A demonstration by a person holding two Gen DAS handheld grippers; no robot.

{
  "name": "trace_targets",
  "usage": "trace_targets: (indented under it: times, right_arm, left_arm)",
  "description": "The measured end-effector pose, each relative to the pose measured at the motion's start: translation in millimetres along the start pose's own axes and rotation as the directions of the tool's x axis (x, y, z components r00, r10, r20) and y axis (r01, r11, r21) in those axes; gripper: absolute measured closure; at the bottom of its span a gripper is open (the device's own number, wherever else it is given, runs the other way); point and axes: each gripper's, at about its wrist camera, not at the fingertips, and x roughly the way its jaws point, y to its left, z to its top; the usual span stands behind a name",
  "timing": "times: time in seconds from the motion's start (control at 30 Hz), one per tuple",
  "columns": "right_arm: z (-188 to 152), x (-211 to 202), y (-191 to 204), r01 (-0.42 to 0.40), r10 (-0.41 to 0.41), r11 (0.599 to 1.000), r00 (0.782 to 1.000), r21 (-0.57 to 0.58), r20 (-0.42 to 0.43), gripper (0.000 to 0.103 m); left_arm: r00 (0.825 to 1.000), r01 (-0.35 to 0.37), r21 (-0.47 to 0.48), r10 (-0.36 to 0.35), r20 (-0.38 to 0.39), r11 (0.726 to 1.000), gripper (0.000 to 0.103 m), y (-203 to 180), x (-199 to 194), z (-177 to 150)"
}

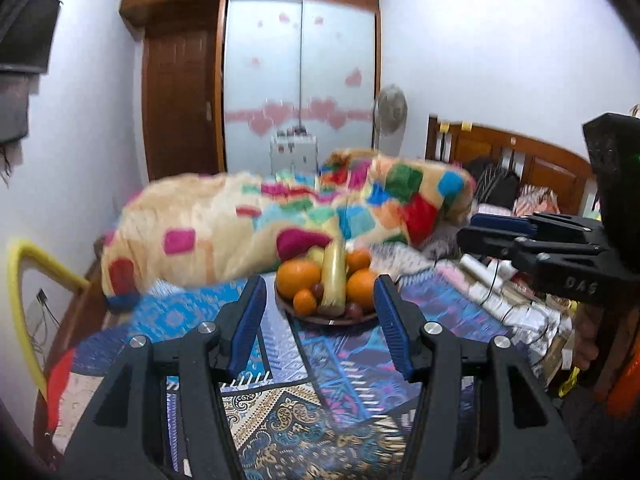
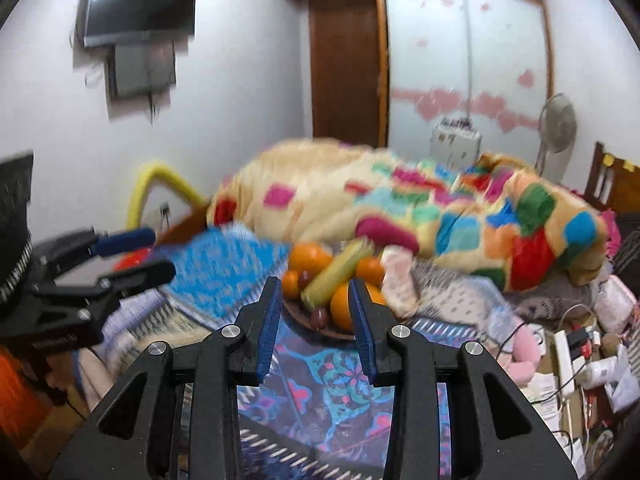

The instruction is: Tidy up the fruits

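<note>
- Blur is smearing both views, so the small dark fruits (image 1: 318,290) on the plate (image 1: 320,318) are hard to name; they could be grapes.
- The plate's near rim is hiding behind the right gripper (image 2: 314,304) in its own view, and the right finger is covering part of one orange (image 2: 342,306).
- The left gripper (image 1: 320,300) is hanging over the bed with its jaws spread and nothing between them; the plate is sitting just beyond its tips.
- The right gripper's jaws are standing a little apart, narrower than the left's, and gripping nothing.
- The fruit is piling up on the plate: several oranges (image 1: 298,274) around a long yellow-green fruit (image 1: 334,276) lying across the middle.
- The plate is resting on a patterned blue bedsheet (image 1: 344,368), in front of a rumpled blanket (image 1: 224,224) with bright coloured squares.
- Behind, a wardrobe (image 1: 300,80) with pink hearts, a standing fan (image 1: 390,110) and a wooden headboard (image 1: 520,156) are showing; a television (image 2: 138,6) is hanging on the white wall.
- Cables and small clutter (image 2: 576,356) are crowding the right edge, too blurred to sort out.
</note>
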Motion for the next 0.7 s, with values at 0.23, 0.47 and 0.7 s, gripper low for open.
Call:
trace_targets:
  times: [0.23, 0.47, 0.7]
  right_arm:
    - [6, -85, 29, 0.046, -0.048, 0.999, 0.976, 0.015, 0.213, 0.061]
    - [0, -134, 55, 0.086, -0.088, 0.996, 0.940, 0.019, 0.330, 0.044]
    - [-6, -149, 62, 0.122, -0.125, 0.992, 0.916, 0.031, 0.381, 0.019]
  left_arm:
    - [0.990, -0.014, -0.011, 0.016, 0.142, 1.000, 0.041, -21, -73, 13]
    - [0.971, -0.040, 0.000, 0.039, 0.236, 0.999, 0.030, -40, -124, 11]
    - [0.959, -0.064, -0.008, 0.064, 0.275, 0.998, 0.014, -47, -151, 5]
